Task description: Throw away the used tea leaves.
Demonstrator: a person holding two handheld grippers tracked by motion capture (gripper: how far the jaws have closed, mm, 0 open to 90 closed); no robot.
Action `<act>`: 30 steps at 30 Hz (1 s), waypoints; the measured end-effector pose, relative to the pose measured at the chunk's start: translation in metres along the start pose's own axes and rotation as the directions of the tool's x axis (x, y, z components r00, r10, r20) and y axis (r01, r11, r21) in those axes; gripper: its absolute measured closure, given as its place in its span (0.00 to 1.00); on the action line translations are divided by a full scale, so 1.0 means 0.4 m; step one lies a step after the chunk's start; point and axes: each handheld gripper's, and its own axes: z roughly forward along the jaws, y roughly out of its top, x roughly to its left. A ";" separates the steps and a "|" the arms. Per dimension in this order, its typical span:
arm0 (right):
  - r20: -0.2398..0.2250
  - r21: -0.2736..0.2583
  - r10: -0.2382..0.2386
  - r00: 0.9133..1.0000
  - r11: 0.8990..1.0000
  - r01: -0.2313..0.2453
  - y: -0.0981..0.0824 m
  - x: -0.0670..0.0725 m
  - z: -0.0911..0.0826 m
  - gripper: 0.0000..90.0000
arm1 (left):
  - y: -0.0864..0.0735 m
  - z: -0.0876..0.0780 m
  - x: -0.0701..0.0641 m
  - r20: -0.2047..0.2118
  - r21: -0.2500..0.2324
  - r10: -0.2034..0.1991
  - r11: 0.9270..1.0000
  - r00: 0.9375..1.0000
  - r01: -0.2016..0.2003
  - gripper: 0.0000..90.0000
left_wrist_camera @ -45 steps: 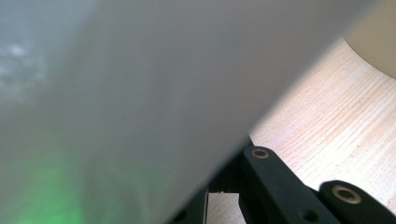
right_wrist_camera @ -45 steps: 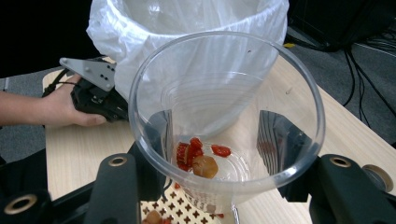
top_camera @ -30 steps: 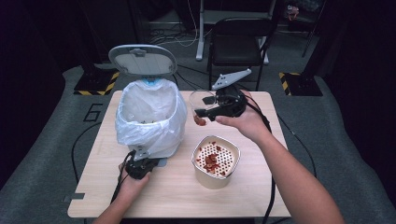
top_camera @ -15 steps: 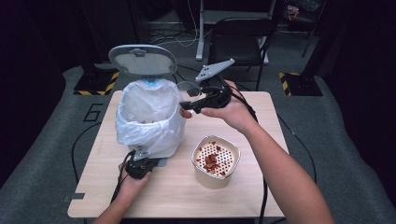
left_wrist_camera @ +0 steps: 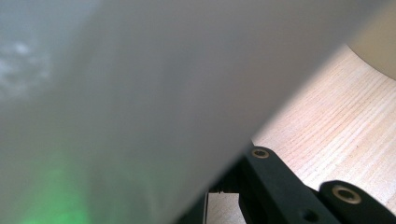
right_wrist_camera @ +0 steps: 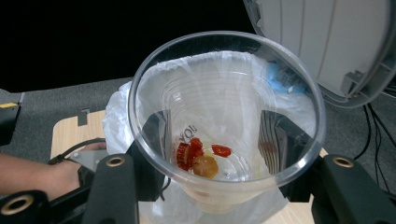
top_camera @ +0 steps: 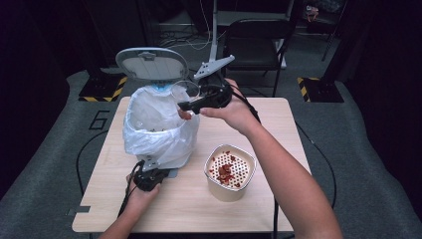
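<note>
Just beside the strainer tub point(top_camera: 230, 172), right fingers point(right_wrist_camera: 154, 135) clamp the cup point(right_wrist_camera: 224, 121) over the bin point(top_camera: 159, 124); left fingers closed.

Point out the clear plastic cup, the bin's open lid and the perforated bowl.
clear plastic cup point(right_wrist_camera: 224, 135), right gripper view, inner wall.
bin lid point(top_camera: 152, 63), high view, middle of its underside.
perforated bowl point(top_camera: 221, 189), high view, outer wall.

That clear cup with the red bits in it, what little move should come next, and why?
Probably tip the clear plastic cup further over the bin's white liner bag. The right gripper holds the cup above the open bag, and red scraps sit at its bottom. The left gripper is at the bag's base, seemingly steadying it.
</note>
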 end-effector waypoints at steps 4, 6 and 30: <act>-0.015 -0.008 0.016 1.000 1.000 -0.016 0.009 0.007 0.027 0.46 | 0.001 -0.002 0.001 0.006 0.005 0.001 1.000 1.000 -0.001 1.00; -0.021 -0.008 0.015 1.000 1.000 -0.015 0.011 0.009 0.032 0.46 | 0.000 0.000 0.000 0.001 -0.001 -0.001 1.000 1.000 0.001 1.00; 0.004 0.021 -0.023 1.000 0.999 0.023 0.025 0.033 0.152 0.47 | -0.001 0.000 0.002 0.001 -0.002 0.006 1.000 1.000 -0.006 1.00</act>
